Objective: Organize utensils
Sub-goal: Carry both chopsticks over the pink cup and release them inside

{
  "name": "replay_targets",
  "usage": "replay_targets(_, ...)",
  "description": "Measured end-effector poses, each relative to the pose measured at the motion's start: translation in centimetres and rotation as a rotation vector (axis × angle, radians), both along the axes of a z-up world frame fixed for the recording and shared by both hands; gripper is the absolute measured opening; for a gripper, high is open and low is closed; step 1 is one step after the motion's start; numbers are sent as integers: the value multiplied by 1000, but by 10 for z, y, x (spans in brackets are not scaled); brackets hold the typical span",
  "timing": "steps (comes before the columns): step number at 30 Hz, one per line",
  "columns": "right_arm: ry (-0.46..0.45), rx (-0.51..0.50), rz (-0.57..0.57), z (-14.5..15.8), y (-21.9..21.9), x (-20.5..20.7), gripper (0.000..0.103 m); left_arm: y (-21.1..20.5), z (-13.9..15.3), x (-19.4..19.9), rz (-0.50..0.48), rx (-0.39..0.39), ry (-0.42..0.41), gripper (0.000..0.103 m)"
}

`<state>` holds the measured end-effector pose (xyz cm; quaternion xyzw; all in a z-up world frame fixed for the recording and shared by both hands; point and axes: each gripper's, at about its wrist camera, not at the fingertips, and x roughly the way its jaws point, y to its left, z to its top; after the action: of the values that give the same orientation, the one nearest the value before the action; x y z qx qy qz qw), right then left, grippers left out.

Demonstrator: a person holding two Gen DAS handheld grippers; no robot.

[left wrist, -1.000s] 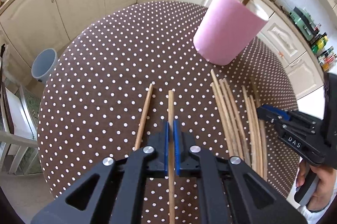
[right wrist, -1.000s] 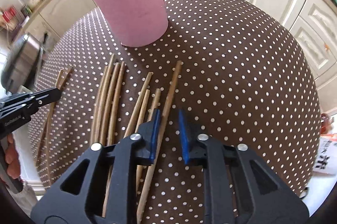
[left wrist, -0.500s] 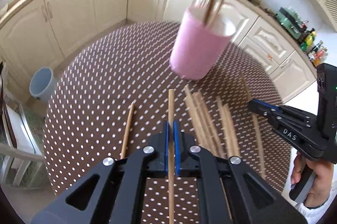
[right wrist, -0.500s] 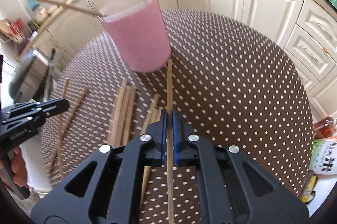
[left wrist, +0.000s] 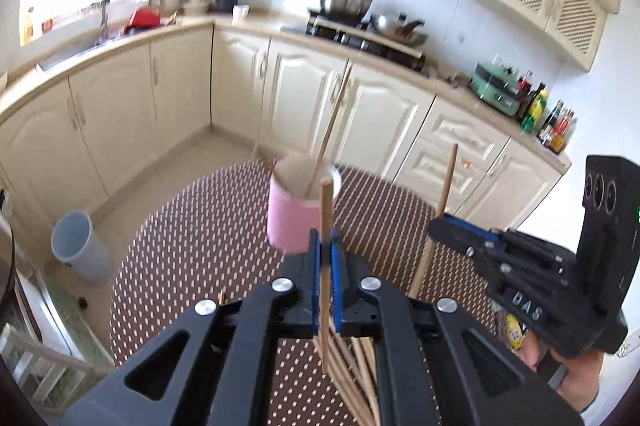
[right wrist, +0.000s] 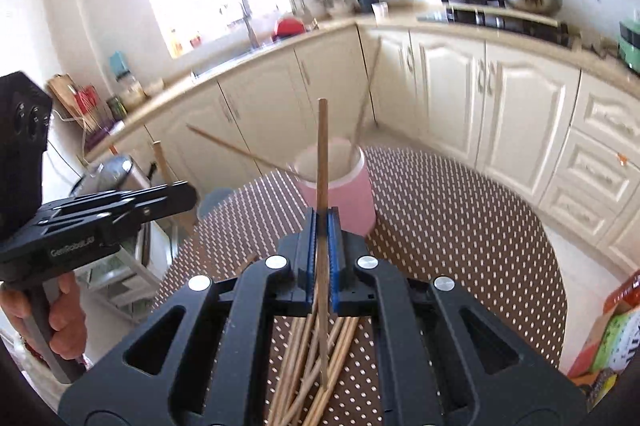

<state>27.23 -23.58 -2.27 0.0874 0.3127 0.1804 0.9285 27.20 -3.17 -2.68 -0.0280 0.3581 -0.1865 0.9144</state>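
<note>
Left wrist view: we have lifted our left gripper (left wrist: 326, 246) off the table, its jaws clamped on one chopstick (left wrist: 325, 222) that a second ago lay flat on the dotted tablecloth (left wrist: 192, 258) and now stands nearly upright, its tip in front of the pink cup (left wrist: 294, 222). That puts the pick behind us; carrying it over the cup's rim is what we judge comes next. A chopstick already leans in the cup, and the right gripper (left wrist: 452, 230) rises just beside with its own stick, so the two could crowd each other at the opening. Right wrist view: our right gripper (right wrist: 323, 226) has just closed, pinching a second chopstick (right wrist: 322, 154) that it only straddled a second ago; it too is now raised, pointing toward the cup (right wrist: 344, 190). Loose chopsticks (right wrist: 312, 358) remain in a heap on the cloth below, so more trips lie ahead. The left gripper (right wrist: 176, 196) hangs to the side, near the cup.
</note>
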Motion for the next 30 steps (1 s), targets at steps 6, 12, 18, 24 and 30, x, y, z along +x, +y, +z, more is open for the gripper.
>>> replay_targets(6, -94, 0, -8, 27, 9, -1, 6, -18, 34, 6, 24, 24, -125, 5)
replay_targets(12, -167, -8, -28, 44, 16, 11, 6, -29, 58, 23, 49, 5, -189, 5)
replay_targets(18, -244, 15, -63, 63, 14, 25, 6, -35, 83, 35, 94, -26, -293, 5)
replay_targets(24, -329, 48, -119, 74, 9, 37, 6, -34, 94, 47, 149, -67, -368, 5)
replay_targets(30, -385, 47, -151, 74, 12, 49, 6, -33, 82, 64, 177, -65, -367, 5)
